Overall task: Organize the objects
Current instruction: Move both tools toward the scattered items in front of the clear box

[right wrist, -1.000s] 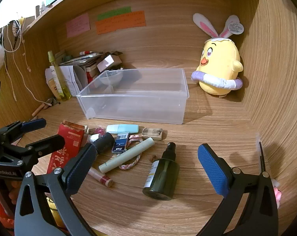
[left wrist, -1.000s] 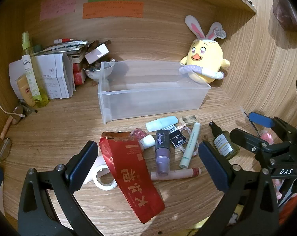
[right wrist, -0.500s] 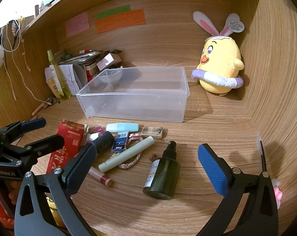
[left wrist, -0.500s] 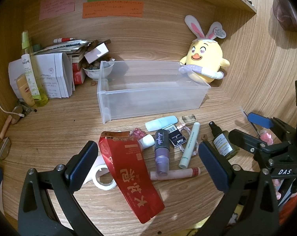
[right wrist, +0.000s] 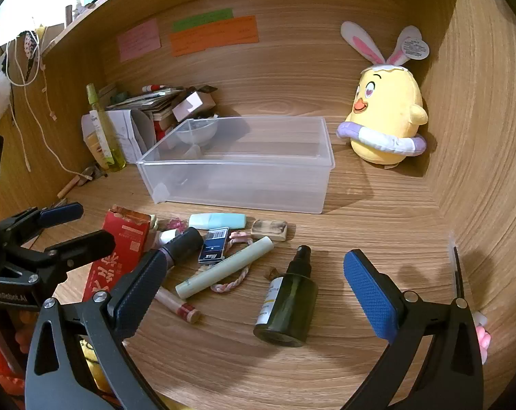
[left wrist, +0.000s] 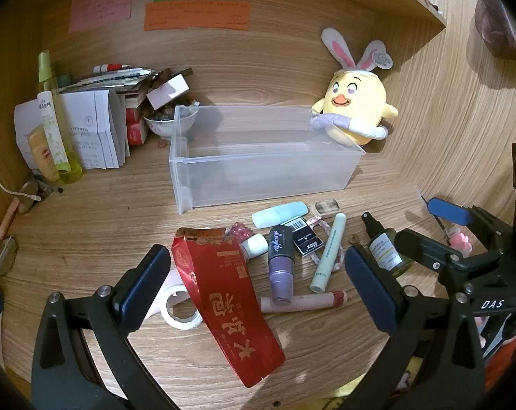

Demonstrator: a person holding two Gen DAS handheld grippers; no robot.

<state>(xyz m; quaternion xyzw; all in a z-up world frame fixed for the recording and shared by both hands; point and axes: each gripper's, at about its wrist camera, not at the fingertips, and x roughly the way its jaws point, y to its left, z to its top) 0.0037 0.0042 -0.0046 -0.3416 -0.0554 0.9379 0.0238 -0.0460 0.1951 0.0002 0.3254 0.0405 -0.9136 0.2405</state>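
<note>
Two grippers, left (left wrist: 254, 280) and right (right wrist: 254, 287), hover wide open, holding nothing. One clear plastic bin (right wrist: 244, 184) sits empty on a wood-grain desk (right wrist: 377, 212) inside a wooden alcove. Before it lie one red packet (left wrist: 223, 294), one dark spray bottle (right wrist: 288, 304), one tape roll (left wrist: 181, 311) and several cosmetic tubes.

Bare wood is lying just right of the right gripper's (right wrist: 254, 294) jaws; between them the dark spray bottle (right wrist: 287, 304) is blocking, clutter crowding left.
</note>
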